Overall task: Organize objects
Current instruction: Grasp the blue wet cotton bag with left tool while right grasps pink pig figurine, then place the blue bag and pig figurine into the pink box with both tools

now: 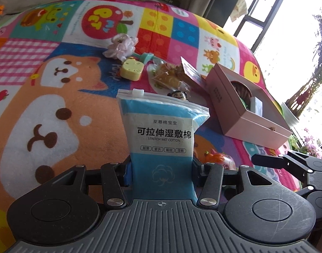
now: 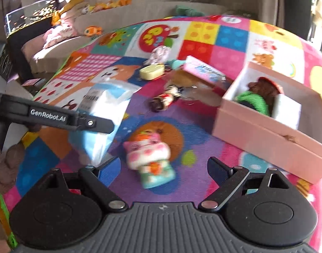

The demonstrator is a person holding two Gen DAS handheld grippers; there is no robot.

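Note:
My left gripper (image 1: 162,171) is shut on a blue and white pouch of wet cotton pads (image 1: 161,135) and holds it upright above the play mat. The pouch also shows in the right wrist view (image 2: 104,113), at the left behind the left gripper's arm. My right gripper (image 2: 164,168) is open and empty, just above a pink squishy animal toy (image 2: 149,158) lying on the mat. An open pink box (image 1: 245,105) sits to the right, also in the right wrist view (image 2: 266,122), with green and brown items inside.
On the colourful mat (image 1: 55,84) lie a yellow case (image 1: 131,70), a pink scrunchie (image 1: 120,45), a bag of rubber bands (image 1: 169,73), a small doll figure (image 2: 165,101) and a pink packet (image 2: 205,71). A sofa lies behind, a window to the right.

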